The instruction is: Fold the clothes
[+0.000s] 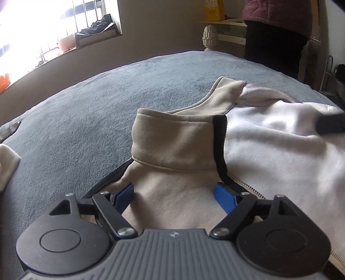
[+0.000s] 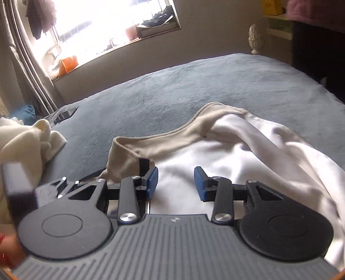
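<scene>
Left claw [image 1: 175,193] released astride beige jacket [image 1: 172,172]; right claw [image 2: 175,183] released, phone [image 2: 65,114] beyond.

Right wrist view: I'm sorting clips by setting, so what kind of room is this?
Most likely a bedroom: a bed under a grey-blue blanket, a carved bedpost, and a curtained window.

No text can be read anywhere. The yellow box [image 1: 213,9] at the upper middle of the left wrist view carries dark print, too small and blurred to make out; nothing else bears lettering.
</scene>
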Demonstrator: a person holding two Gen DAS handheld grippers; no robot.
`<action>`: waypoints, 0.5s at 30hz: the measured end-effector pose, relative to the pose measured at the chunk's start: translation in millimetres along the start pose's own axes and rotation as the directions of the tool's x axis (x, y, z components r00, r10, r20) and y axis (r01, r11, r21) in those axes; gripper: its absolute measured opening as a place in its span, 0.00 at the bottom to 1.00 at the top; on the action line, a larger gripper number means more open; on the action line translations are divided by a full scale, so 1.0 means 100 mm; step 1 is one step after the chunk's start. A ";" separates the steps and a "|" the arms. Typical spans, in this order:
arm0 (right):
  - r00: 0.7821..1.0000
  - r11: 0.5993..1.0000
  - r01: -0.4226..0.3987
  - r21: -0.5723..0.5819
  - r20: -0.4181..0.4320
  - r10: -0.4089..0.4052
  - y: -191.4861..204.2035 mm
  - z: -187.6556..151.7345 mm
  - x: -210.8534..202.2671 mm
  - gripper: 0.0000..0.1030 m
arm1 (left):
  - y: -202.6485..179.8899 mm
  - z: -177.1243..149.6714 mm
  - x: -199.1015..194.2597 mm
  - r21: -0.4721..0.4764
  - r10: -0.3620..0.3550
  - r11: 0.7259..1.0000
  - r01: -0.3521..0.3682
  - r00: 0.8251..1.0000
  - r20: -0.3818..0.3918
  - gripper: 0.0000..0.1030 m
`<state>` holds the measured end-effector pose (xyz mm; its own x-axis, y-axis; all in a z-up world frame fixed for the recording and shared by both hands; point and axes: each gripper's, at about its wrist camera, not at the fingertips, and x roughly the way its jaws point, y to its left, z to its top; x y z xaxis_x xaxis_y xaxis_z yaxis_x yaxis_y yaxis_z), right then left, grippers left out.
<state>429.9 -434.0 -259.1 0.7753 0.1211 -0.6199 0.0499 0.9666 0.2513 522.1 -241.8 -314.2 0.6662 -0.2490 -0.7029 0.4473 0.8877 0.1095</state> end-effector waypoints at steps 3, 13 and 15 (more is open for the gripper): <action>0.999 0.999 0.032 -0.003 -0.037 -0.032 -0.02 -0.45 -0.46 0.31 | 0.03 0.07 -0.01 -0.015 0.022 1.000 -0.021 1.000 0.022 0.79; 0.986 0.992 0.004 0.128 -0.163 0.017 0.01 -1.28 -1.18 0.30 | 0.06 0.35 0.17 -0.109 0.130 0.985 -0.137 0.989 -0.069 0.80; 0.986 0.992 -0.013 0.127 -0.161 0.033 0.00 -1.31 -1.22 0.29 | 0.09 0.37 0.04 -0.118 0.144 0.982 -0.149 0.988 -0.049 0.80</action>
<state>253.1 -419.0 -280.4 0.6648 0.1882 -0.7229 0.1195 0.9285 0.3515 550.8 -249.2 -290.4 0.6936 -0.0994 -0.7135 0.2693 0.9544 0.1289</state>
